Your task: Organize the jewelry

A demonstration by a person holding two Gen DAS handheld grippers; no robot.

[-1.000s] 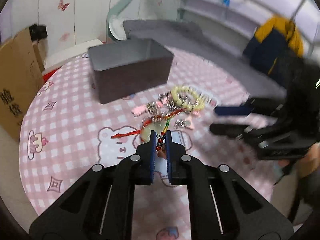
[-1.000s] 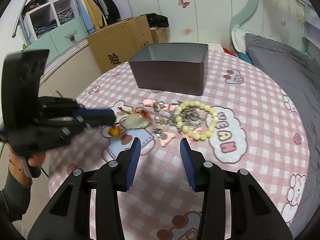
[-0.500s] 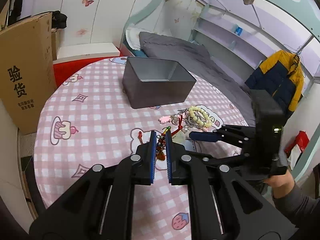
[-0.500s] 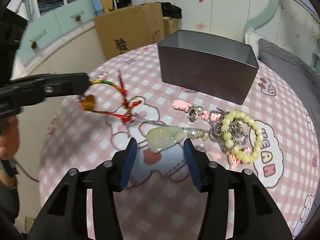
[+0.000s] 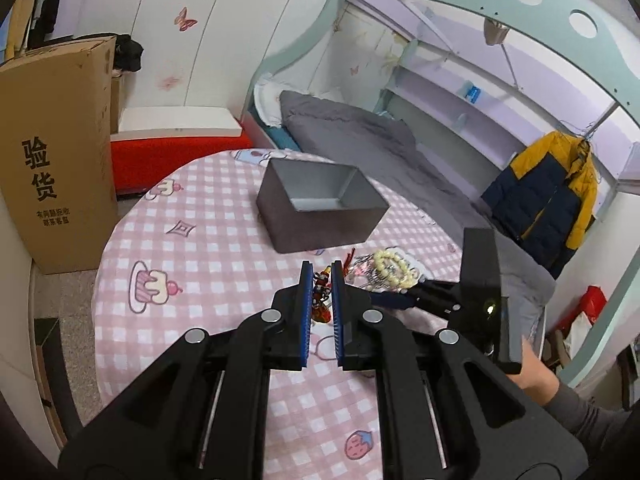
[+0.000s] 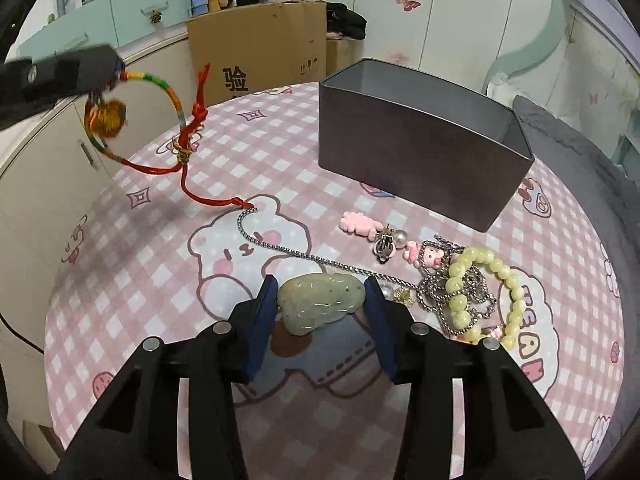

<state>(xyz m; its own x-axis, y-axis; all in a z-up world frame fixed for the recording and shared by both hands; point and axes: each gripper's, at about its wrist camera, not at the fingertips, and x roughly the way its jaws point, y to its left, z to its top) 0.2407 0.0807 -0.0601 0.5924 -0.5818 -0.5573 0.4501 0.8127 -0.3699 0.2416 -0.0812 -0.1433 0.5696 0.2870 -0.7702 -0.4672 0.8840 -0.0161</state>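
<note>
My left gripper (image 5: 320, 276) is shut on a red and multicoloured cord bracelet (image 5: 321, 298) and holds it above the table. In the right wrist view the bracelet (image 6: 176, 120) hangs in the air at the upper left, its red tail end near a silver chain (image 6: 280, 246). My right gripper (image 6: 320, 300) is open, its pads on either side of a pale green jade pendant (image 6: 320, 302) lying on the table. The open grey box (image 6: 420, 144) stands behind; it also shows in the left wrist view (image 5: 320, 208).
A yellow-green bead bracelet (image 6: 486, 292), pink charms (image 6: 360, 224), pearl earrings (image 6: 400, 236) and tangled chain lie right of the pendant on the round pink checked table (image 6: 160, 280). A cardboard carton (image 5: 52, 152) stands beside the table. A bed (image 5: 360, 136) lies behind.
My left gripper has lifted the cord bracelet higher, up and away from the table. My right gripper has moved forward and down so its pads now flank the jade pendant.
</note>
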